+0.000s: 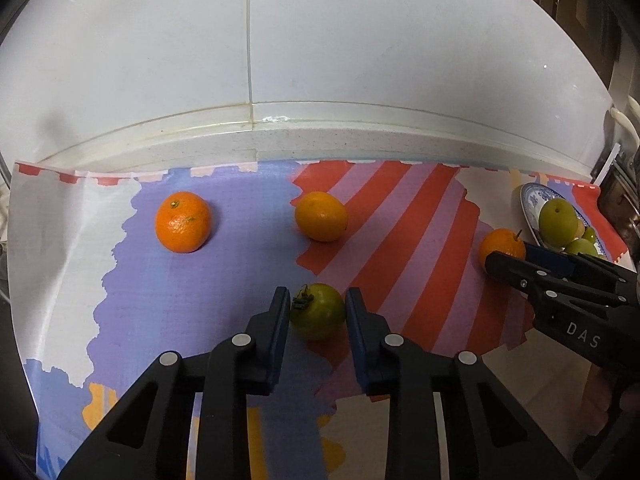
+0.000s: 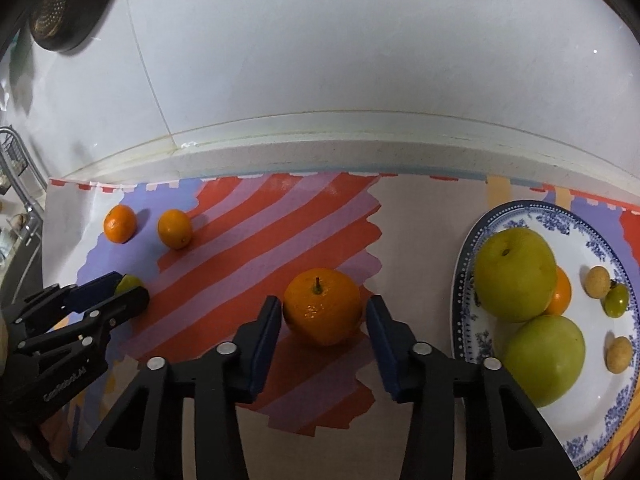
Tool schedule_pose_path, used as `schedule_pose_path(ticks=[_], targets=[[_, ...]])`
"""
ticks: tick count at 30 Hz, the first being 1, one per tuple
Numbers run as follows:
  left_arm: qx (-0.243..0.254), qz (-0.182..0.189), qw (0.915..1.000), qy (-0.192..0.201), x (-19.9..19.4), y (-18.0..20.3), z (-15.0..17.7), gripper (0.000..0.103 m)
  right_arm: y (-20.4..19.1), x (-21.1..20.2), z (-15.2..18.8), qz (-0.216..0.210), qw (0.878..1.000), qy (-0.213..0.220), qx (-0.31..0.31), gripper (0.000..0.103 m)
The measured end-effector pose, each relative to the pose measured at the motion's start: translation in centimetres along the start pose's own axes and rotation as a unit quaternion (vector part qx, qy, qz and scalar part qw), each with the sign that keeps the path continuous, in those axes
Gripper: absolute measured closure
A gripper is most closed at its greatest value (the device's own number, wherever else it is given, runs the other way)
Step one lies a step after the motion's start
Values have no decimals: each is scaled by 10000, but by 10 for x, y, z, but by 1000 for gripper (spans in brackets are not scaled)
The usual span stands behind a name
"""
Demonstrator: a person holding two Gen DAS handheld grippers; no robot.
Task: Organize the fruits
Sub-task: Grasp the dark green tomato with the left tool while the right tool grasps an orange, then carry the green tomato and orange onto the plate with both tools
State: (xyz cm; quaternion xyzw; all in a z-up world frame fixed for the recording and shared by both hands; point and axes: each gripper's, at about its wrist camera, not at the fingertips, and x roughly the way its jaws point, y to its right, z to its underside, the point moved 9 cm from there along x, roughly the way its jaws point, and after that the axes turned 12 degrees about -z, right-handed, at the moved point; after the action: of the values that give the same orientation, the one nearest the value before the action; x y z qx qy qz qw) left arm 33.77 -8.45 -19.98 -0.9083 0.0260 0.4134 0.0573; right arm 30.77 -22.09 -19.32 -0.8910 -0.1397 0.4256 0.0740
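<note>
Nearest to us, our left gripper [image 1: 318,304] has its fingers [image 1: 280,312] closed in on a small green tomato [image 1: 318,312] that sits on the patterned cloth [image 1: 180,300] covering the table; both pads press its sides. Our right gripper [image 2: 322,312] straddles an orange with a stem [image 2: 322,306] on the red stripes; the left pad touches its skin, while a narrow gap shows at the right pad, so we do not grip it. Just to the right lies a blue-and-white plate [image 2: 600,424] carrying two green apples [image 2: 514,274], an orange, a small green tomato and two small tan fruits. Farther back, two more oranges [image 1: 183,222] rest well apart on the cloth, near the white wall [image 1: 320,40].
</note>
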Motion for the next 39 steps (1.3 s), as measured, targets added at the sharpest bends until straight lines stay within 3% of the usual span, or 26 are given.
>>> schedule_pose_path(ticks=[13,39], targets=[[59,84,9996,253,-29,3,-5,75,-12,-23,-3,-1,9995,236,-197,61],[317,506,9901,1273,-168,40,-12,75,-46,-165,3,62,9913,1233,-456,61]])
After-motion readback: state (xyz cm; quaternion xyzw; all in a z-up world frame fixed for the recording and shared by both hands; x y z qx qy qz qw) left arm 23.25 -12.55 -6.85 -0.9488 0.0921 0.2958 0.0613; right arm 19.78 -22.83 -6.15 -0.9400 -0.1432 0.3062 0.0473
